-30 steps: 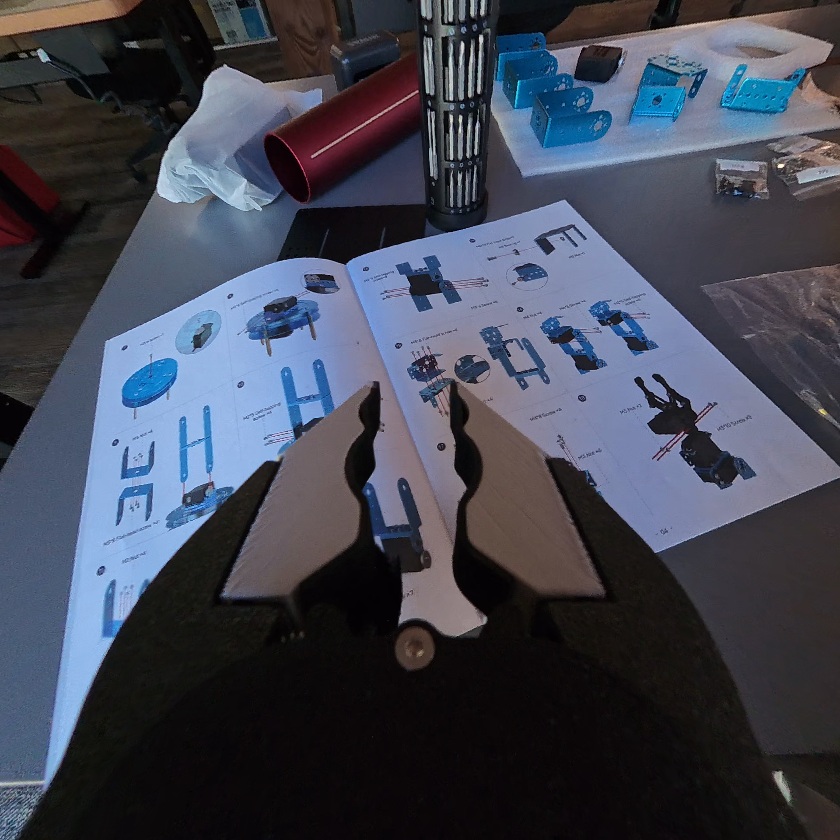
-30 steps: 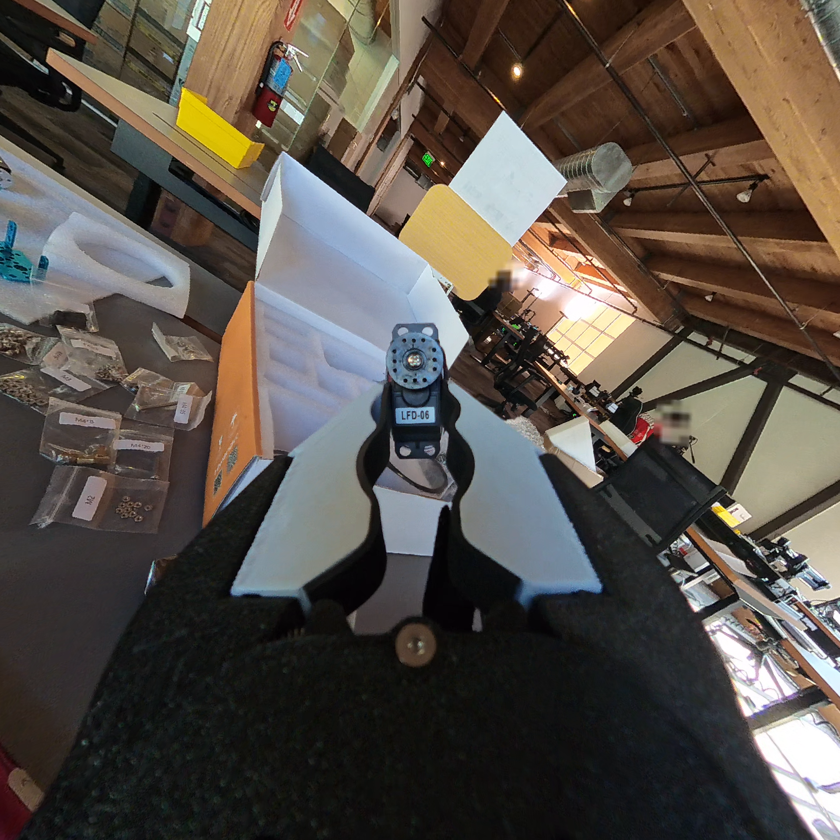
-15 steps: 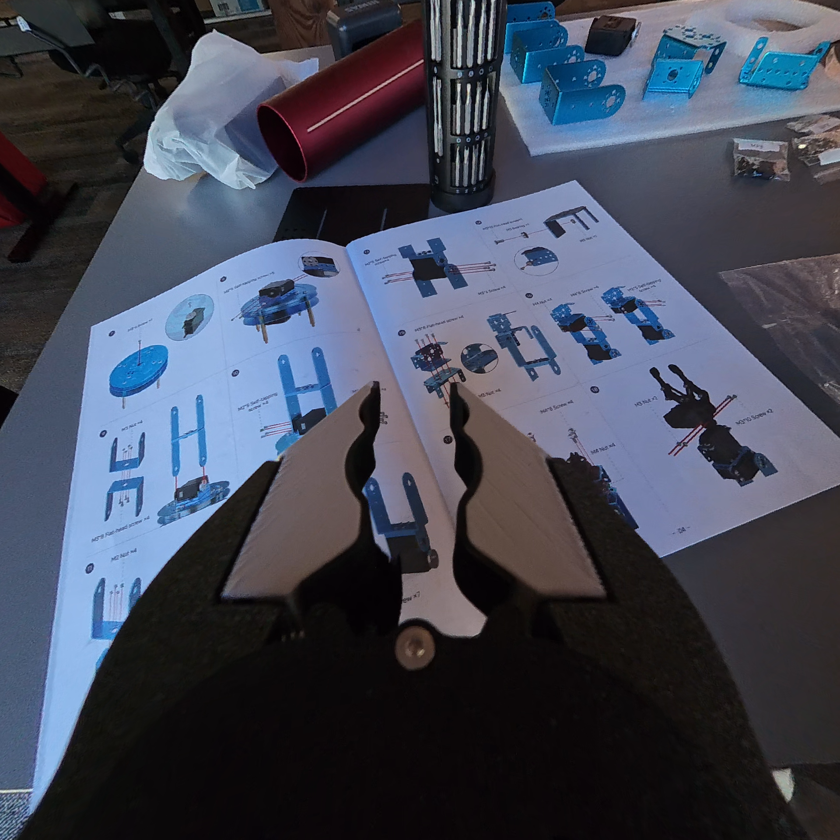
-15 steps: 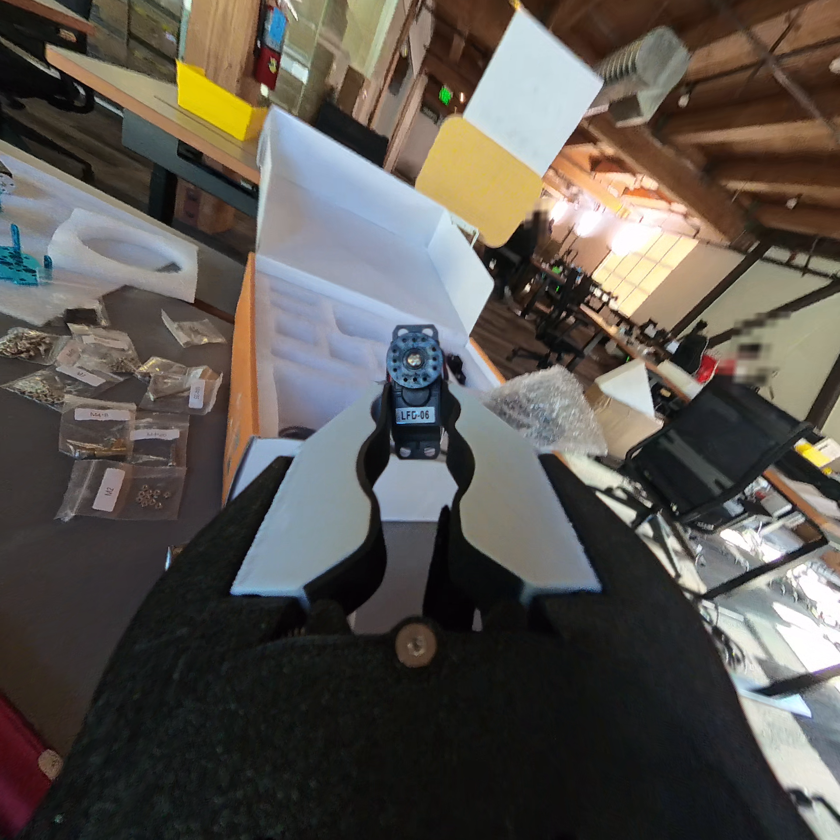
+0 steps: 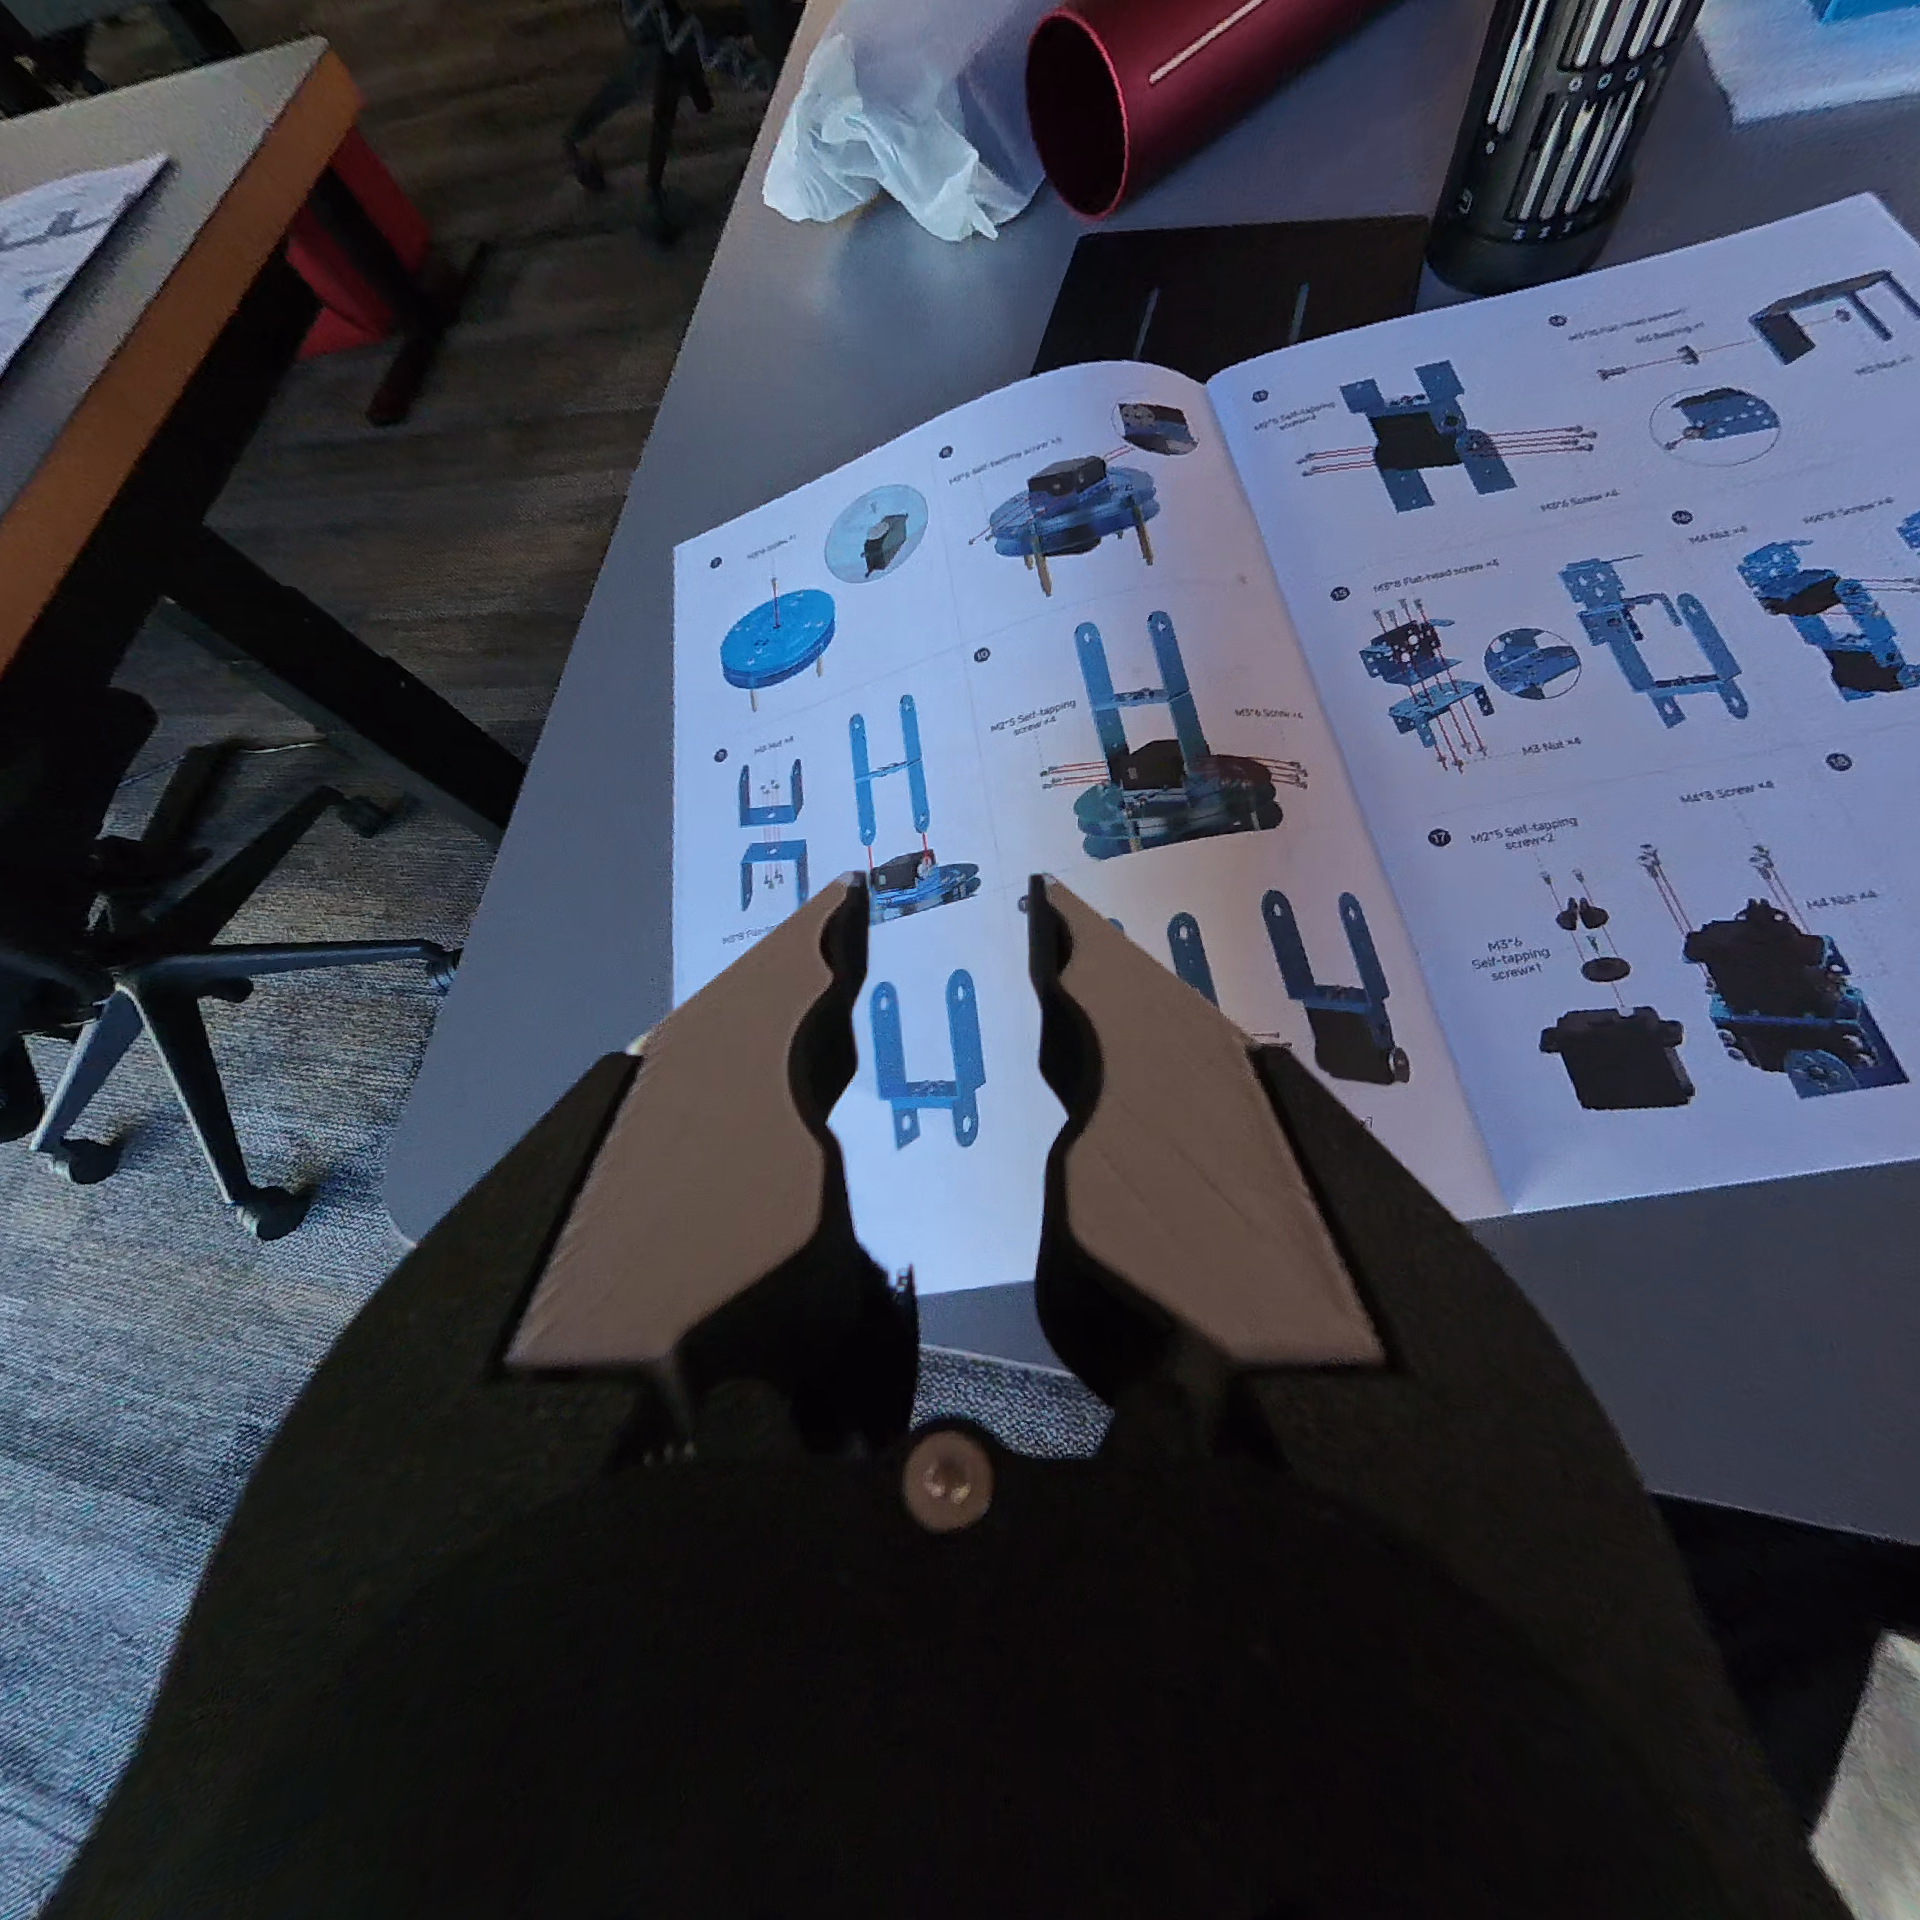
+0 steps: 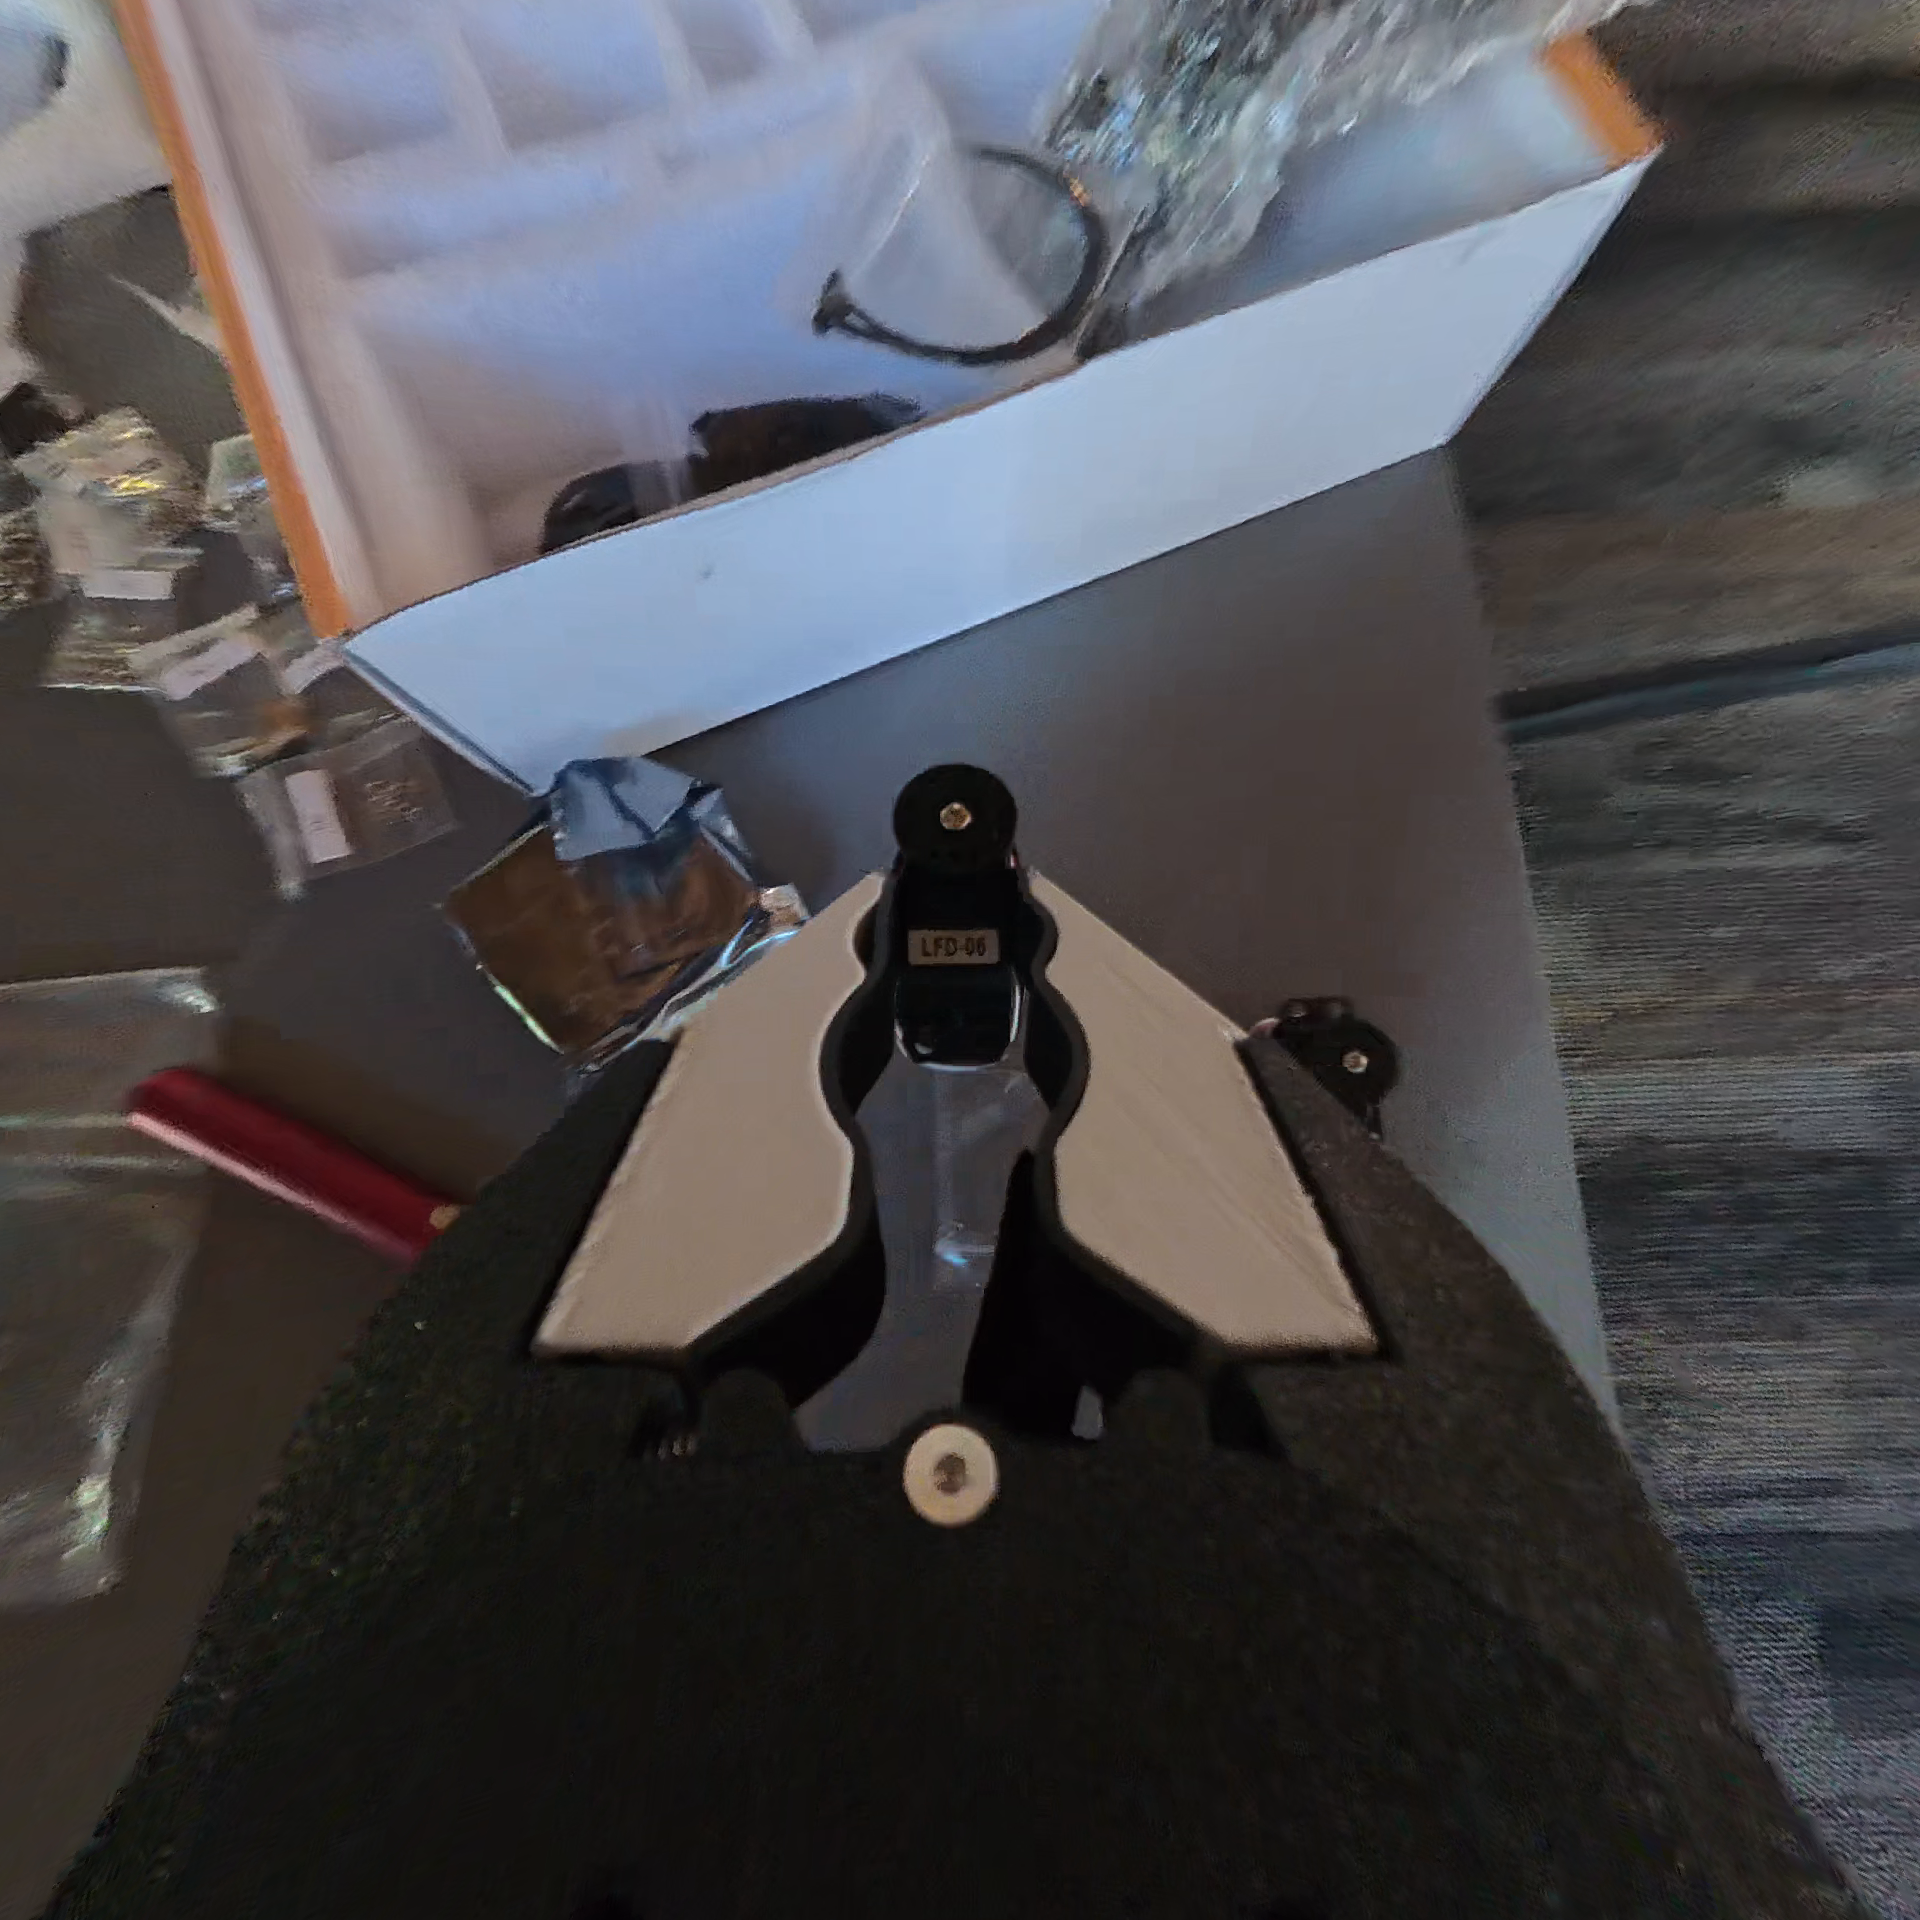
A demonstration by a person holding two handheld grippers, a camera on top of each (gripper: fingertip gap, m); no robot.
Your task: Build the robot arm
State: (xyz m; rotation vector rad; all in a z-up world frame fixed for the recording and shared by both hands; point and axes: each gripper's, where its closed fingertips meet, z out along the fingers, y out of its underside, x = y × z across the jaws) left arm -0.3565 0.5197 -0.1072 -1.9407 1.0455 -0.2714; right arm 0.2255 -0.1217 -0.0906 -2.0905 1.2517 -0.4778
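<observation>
Servo: a small black servo point(image 6: 954, 821) with a round horn sits at the tips of the right tongs point(image 6: 953, 878), which are clamped on its body, above the grey counter point(image 6: 1195, 831).
Around it: a torn foil bag point(image 6: 613, 935) lies just left, an open white box point(image 6: 1039, 540) stands beyond, and a second black servo point(image 6: 1335, 1044) shows by the right finger.
Left tongs: the left tongs point(image 5: 948, 883) are parted and hold nothing, hovering over the near left page of an open booklet point(image 5: 1351, 727).
Farther off: a red tube point(image 5: 1164, 104) and white wrap point(image 5: 894, 145) lie at the far edge.
Change: the right view, earlier aimed up at the ceiling, now tips down to the counter; the left view has swung left, showing an office chair point(image 5: 156, 935).
</observation>
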